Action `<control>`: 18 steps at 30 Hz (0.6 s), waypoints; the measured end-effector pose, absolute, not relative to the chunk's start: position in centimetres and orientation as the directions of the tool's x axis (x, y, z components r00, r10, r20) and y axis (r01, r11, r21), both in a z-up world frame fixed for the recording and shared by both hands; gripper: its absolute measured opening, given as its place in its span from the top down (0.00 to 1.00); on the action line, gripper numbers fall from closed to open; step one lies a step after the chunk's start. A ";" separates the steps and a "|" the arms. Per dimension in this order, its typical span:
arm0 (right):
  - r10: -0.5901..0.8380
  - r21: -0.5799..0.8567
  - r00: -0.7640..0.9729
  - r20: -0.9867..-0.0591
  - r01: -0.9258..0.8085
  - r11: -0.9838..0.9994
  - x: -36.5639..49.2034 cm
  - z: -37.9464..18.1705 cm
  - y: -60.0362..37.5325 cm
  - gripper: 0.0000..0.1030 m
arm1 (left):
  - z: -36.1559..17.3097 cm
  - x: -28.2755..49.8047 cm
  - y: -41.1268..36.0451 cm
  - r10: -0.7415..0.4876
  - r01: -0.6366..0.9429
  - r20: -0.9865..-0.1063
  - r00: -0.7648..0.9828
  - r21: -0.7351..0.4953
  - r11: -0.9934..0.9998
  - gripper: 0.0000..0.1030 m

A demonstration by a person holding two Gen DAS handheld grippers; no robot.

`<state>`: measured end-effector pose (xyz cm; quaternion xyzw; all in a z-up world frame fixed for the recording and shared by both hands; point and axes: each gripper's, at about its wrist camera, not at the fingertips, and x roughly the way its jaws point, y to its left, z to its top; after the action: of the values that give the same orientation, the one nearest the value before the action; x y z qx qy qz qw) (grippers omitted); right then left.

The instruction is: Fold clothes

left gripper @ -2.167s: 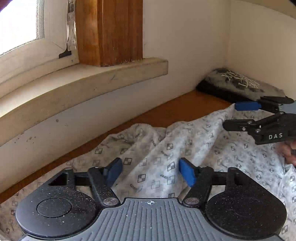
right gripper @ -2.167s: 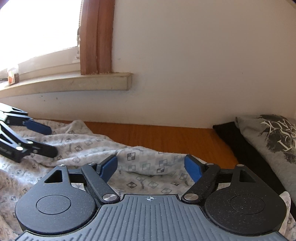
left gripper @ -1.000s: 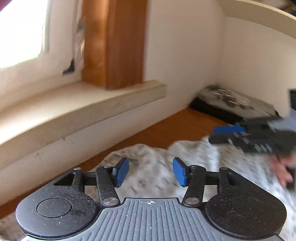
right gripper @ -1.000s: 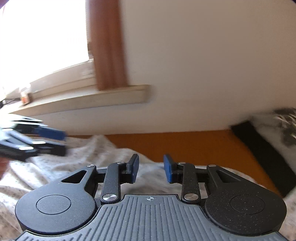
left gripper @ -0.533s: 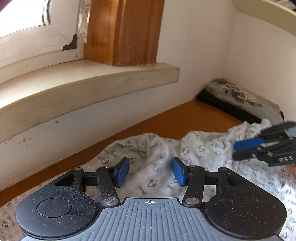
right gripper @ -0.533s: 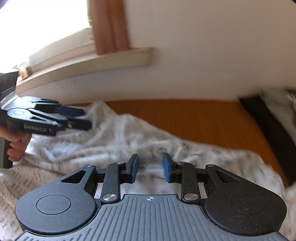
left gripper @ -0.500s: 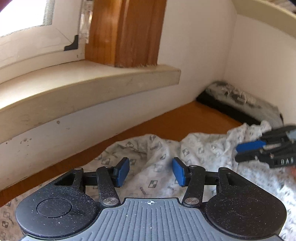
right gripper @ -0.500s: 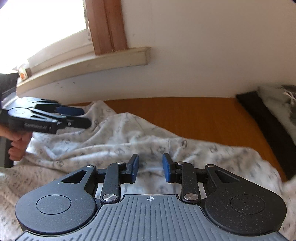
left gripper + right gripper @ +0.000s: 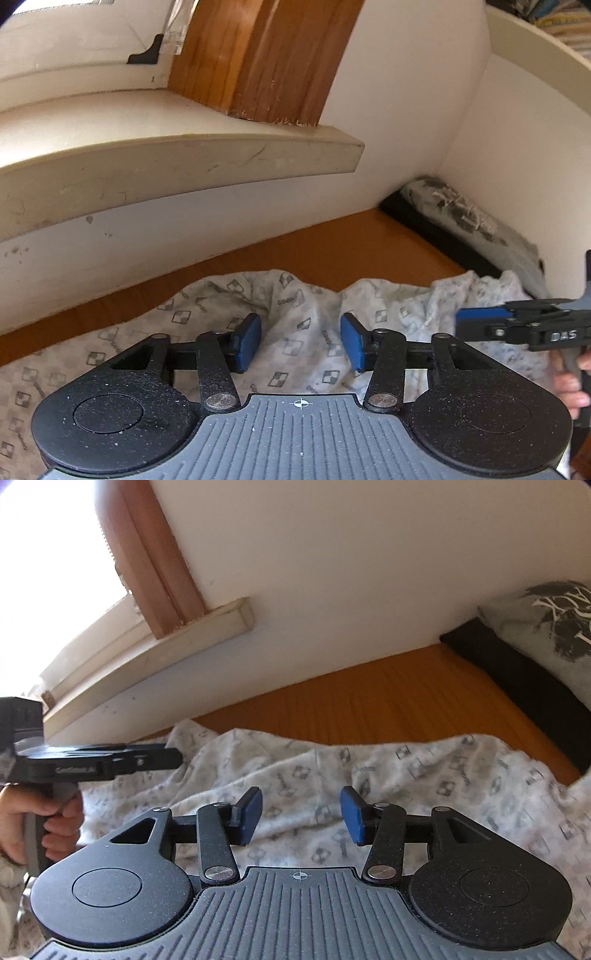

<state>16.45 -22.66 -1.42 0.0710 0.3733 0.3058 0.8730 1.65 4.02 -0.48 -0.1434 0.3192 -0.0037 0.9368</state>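
The patterned white garment (image 9: 295,317) is lying rumpled on the wooden surface (image 9: 388,705) — the left gripper (image 9: 300,341), closing, and right gripper (image 9: 301,814), opening, are hovering empty above it.

Two hand-held grippers: left hand-held gripper (image 9: 301,341), right hand-held gripper (image 9: 301,814). One patterned garment (image 9: 295,314). One folded pile (image 9: 535,657).

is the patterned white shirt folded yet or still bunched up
Not folded: the patterned white shirt lies rumpled in loose ridges across the orange-brown surface, with no flat, squared-off layers.
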 end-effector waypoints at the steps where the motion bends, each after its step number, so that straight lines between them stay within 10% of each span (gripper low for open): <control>1: 0.584 0.355 0.531 -0.615 -0.474 0.806 16.3 -1.6 -22.9 0.53 | -0.5 1.7 4.0 -0.094 -0.085 -0.596 0.797 -0.265 0.960 0.58; 10: 0.572 0.358 0.568 -0.592 -0.451 0.818 17.4 -2.1 -22.1 0.54 | -0.7 1.9 3.7 -0.071 -0.095 -0.582 0.810 -0.250 0.964 0.97; 14: 0.552 0.335 0.600 -0.579 -0.443 0.832 17.9 -2.0 -22.3 0.93 | -0.3 1.5 3.8 -0.029 -0.115 -0.547 0.837 -0.227 0.967 0.97; 18: 0.577 0.349 0.658 -0.483 -0.460 0.817 15.7 -0.6 -25.0 0.98 | 0.3 1.3 4.5 -0.001 -0.142 -0.516 0.857 -0.239 0.961 0.97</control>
<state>15.68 -24.98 -0.63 0.0983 0.2981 0.2864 0.9052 1.32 4.50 0.29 -0.1354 0.2652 0.0369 0.9539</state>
